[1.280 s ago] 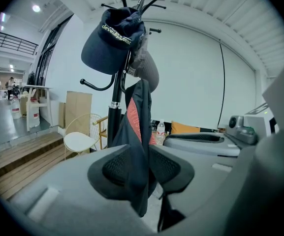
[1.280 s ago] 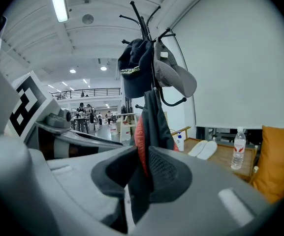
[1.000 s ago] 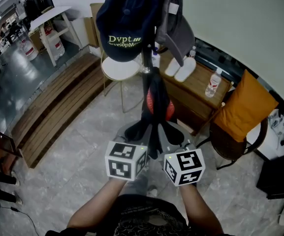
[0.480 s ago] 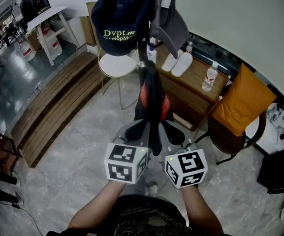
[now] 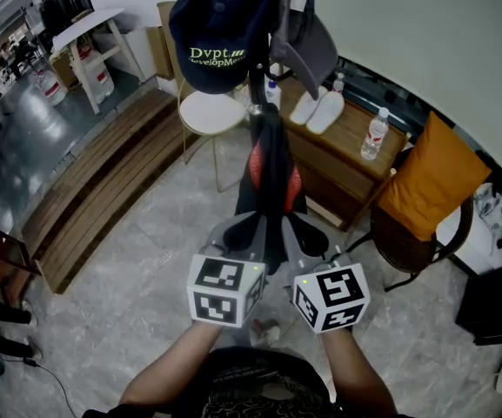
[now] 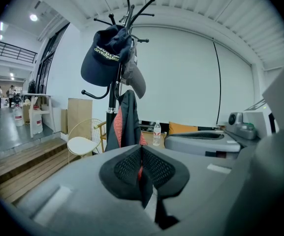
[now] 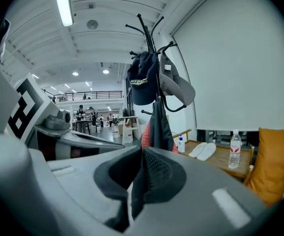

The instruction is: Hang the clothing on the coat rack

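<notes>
The coat rack pole (image 5: 257, 85) stands ahead of me. A navy cap (image 5: 220, 33) with pale lettering and a grey cap (image 5: 307, 37) hang near its top. Below them a black jacket with red lining (image 5: 270, 177) hangs along the pole, also seen in the left gripper view (image 6: 126, 122) and the right gripper view (image 7: 157, 124). My left gripper (image 5: 244, 230) and right gripper (image 5: 307, 237) sit side by side in front of the jacket's lower end, apart from it. Both have their jaws pressed together, left (image 6: 142, 168) and right (image 7: 142, 173), with nothing seen held.
A white round chair (image 5: 211, 113) stands left of the rack. Behind it is a wooden cabinet (image 5: 346, 159) with white slippers (image 5: 318, 110) and a water bottle (image 5: 375, 138). At the right is a chair with an orange cushion (image 5: 433, 185). Wooden steps (image 5: 94, 181) run along the left.
Barely anything: both grippers stay shut side by side before the rack, and the view has shifted slightly.
</notes>
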`<state>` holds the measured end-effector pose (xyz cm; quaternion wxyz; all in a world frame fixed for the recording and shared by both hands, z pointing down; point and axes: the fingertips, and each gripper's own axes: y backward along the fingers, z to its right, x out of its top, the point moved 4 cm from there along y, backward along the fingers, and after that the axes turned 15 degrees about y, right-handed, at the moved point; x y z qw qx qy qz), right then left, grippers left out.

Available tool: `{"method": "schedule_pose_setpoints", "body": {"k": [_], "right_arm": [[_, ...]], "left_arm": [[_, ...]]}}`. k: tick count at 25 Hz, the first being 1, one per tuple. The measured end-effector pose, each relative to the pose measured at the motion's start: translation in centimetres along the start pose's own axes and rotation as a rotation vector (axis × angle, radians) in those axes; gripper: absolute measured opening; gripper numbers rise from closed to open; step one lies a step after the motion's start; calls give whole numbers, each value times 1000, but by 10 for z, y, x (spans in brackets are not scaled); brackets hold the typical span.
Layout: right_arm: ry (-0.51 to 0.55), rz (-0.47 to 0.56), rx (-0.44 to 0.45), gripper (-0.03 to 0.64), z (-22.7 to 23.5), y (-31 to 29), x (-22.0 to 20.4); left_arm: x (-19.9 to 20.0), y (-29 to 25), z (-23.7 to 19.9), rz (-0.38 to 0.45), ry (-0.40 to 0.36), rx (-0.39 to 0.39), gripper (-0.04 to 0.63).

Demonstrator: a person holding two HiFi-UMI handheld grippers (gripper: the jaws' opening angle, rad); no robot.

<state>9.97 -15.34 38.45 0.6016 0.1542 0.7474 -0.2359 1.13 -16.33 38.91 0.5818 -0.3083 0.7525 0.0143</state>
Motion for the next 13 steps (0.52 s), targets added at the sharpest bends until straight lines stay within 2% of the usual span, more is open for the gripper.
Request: {"method": "schedule_pose_setpoints", "body": {"k": [13], "right_arm": [[-2, -2, -6, 12, -3, 4, 1]], "left_arm": [[4, 3, 5, 1, -5, -27, 6]]}}
